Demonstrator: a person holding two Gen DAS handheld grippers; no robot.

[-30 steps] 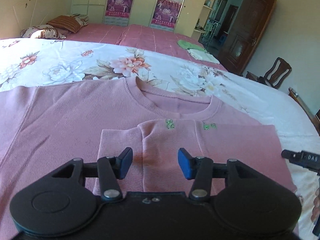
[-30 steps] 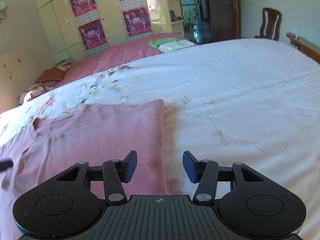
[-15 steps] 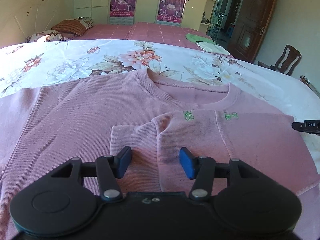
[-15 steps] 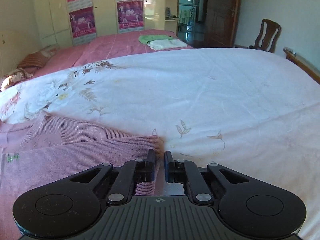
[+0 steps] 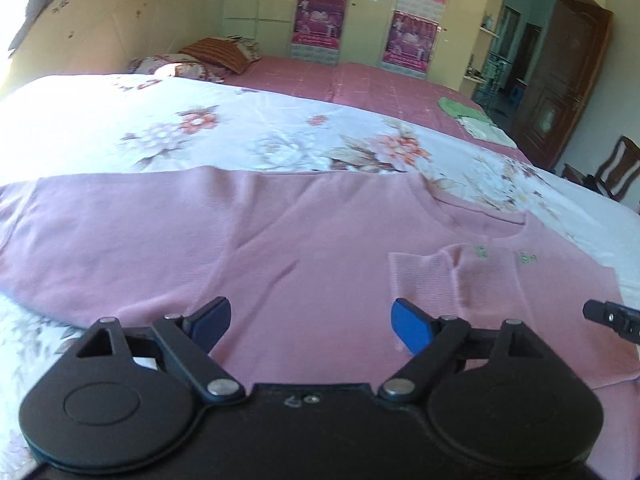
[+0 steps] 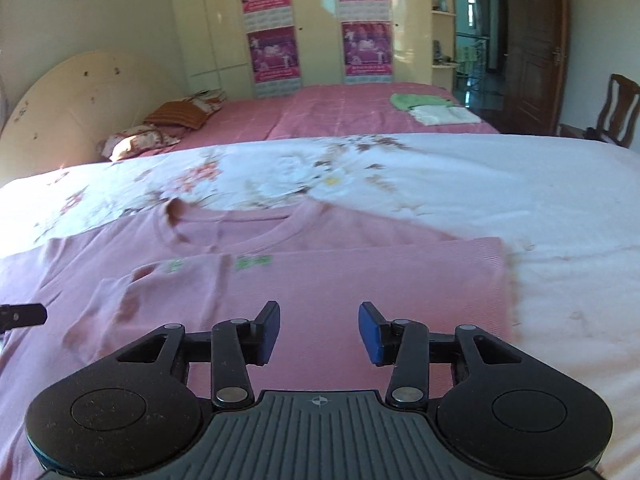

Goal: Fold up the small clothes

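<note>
A pink knit sweater [image 5: 280,240] lies flat on the floral bedspread [image 5: 200,140], neckline away from me. Its right side and sleeve are folded inward over the chest, the cuff [image 5: 420,280] near two small green marks. My left gripper [image 5: 310,322] is wide open and empty, low over the sweater's body, left of the folded sleeve. My right gripper [image 6: 318,330] is open and empty over the folded right part of the sweater [image 6: 360,280]. The right gripper's tip shows at the right edge of the left wrist view [image 5: 608,314]. The unfolded left sleeve [image 5: 60,240] stretches out to the left.
A second bed with a pink cover [image 6: 340,116] stands behind, with pillows [image 6: 176,116] and folded green and white cloths [image 6: 432,108] on it. Wardrobes with posters line the back wall. A wooden chair [image 6: 612,108] and a door are at the right.
My right gripper, shut at the sweater's folded right edge half a second ago, has opened and moved left over the sweater. My left gripper has opened wider and swung left.
</note>
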